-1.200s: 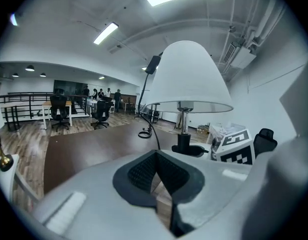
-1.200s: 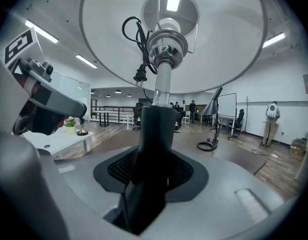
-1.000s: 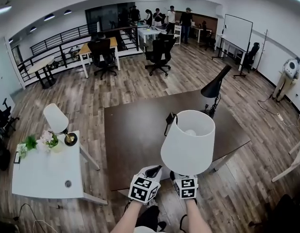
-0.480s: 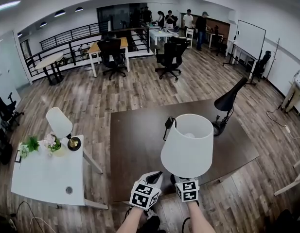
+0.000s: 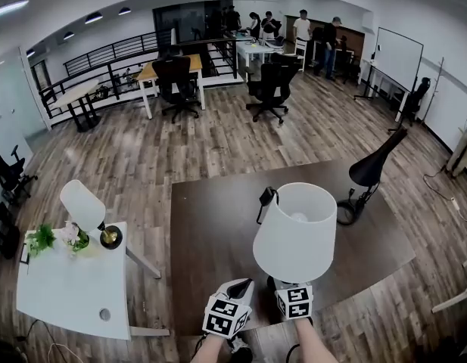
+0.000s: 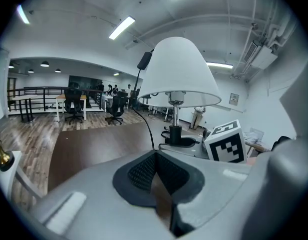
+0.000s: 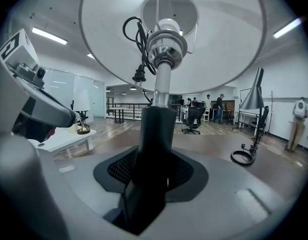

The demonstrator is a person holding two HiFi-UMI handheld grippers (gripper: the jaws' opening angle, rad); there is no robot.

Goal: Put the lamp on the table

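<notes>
A lamp with a white shade point(image 5: 296, 230) stands upright in the air over the near edge of the dark brown table point(image 5: 218, 225). My right gripper point(image 5: 295, 299) is shut on its black stem point(image 7: 153, 149), below the chrome neck and bulb point(image 7: 166, 31). A black cord with a plug point(image 5: 264, 197) hangs off the shade's left side. My left gripper point(image 5: 227, 311) hovers just left of the lamp, jaws shut with nothing between them. In the left gripper view the lamp shade point(image 6: 177, 71) and its black base point(image 6: 179, 141) show to the right, beside the right gripper's marker cube point(image 6: 224, 142).
A black desk lamp point(image 5: 369, 174) stands at the dark table's far right. A white low table point(image 5: 63, 282) on the left carries another white-shaded lamp point(image 5: 88, 209) and flowers point(image 5: 69, 236). Office chairs point(image 5: 271, 85), desks and several people fill the far room.
The view has shifted as I stepped closer: the dark table now lies nearer under the lamp. Both grippers keep their hold and spacing.
</notes>
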